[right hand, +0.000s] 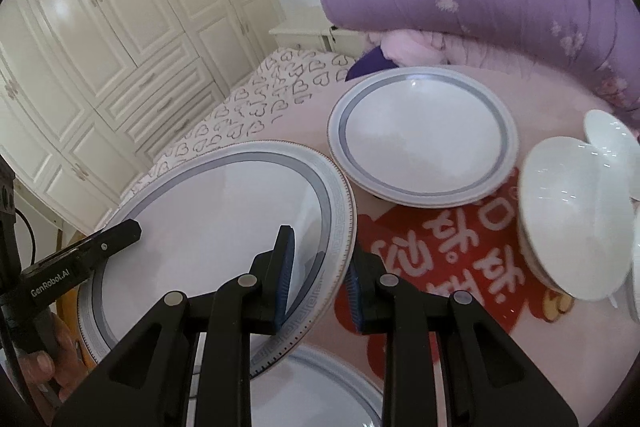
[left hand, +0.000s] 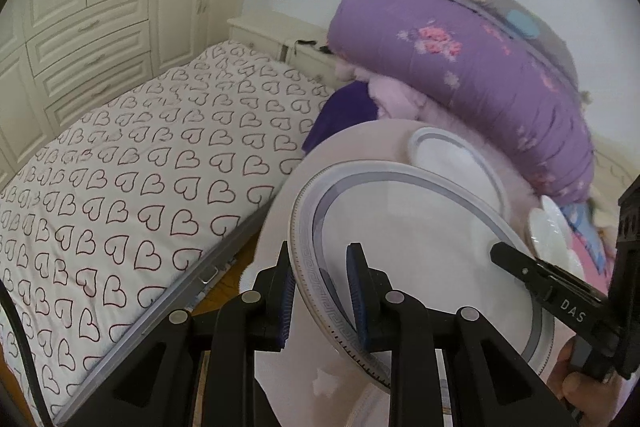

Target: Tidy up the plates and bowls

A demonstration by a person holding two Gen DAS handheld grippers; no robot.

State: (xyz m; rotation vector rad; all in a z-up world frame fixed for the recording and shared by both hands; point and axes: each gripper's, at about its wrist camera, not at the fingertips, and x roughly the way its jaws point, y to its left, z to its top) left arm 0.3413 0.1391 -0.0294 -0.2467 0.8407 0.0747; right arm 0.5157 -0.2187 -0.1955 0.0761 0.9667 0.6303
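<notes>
Left gripper and right gripper, each clamped on opposite rim edges of the large plate, hold it tilted above the pink table. The glazed ceramic is judged stiff, weighty, slippery and breakable, so the patterned rim gives the surest purchase. Another rimmed plate and white bowls lie beyond.

In the left wrist view the letters "DAS" stand in white on the black finger of the right gripper reaching in from the right. In the right wrist view "GenRobot.AI" is printed in white on the black body of the left gripper. Large pale characters run across a red cloth, seen upside down and not legible.
</notes>
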